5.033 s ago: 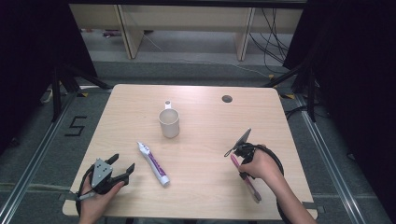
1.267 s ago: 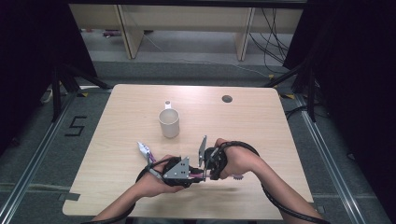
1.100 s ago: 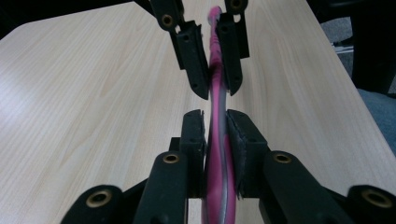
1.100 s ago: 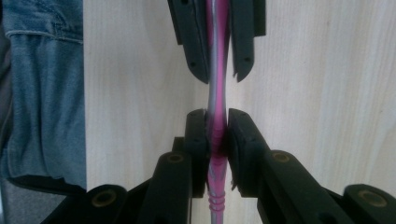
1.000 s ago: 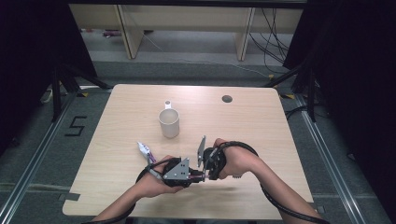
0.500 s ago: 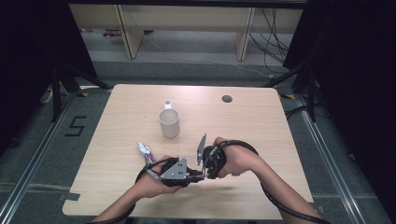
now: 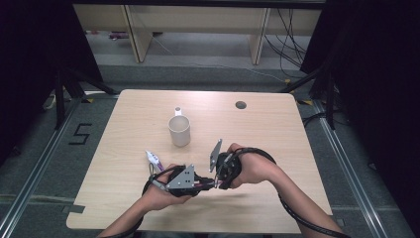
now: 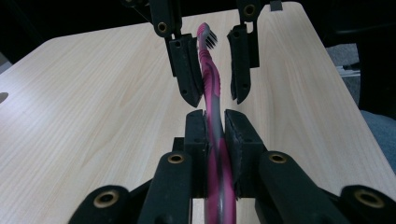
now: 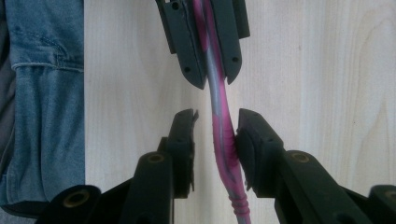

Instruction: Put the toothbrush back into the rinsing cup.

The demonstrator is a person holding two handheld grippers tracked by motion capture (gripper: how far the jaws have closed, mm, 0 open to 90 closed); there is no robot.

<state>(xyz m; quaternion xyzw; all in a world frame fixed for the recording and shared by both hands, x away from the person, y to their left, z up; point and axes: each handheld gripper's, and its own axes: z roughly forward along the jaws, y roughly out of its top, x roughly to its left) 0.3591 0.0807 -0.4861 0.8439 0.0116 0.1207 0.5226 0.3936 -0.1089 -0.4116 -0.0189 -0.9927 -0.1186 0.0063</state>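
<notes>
The pink and grey toothbrush (image 8: 212, 93) is held above the near part of the wooden surface (image 7: 277, 129), bridging the two grippers. In the left gripper view its handle is pinched firmly between the fingers (image 8: 198, 140) of the left gripper (image 8: 215, 135), with the bristled head pointing away between the opposite jaws. The right gripper (image 9: 215, 135) has just been opening: in its own view the fingers (image 9: 254, 140) stand spread, one pad touching the handle and the other clear of it. A handover to the left gripper is judged to be in hand. It is done well if the left pinch is kept tight and level while the right gripper is spread fully and drawn straight back along the handle, so the head is not snagged. A beige mug (image 7: 179, 131) and a toothpaste tube (image 7: 154, 159) lie farther off.
</notes>
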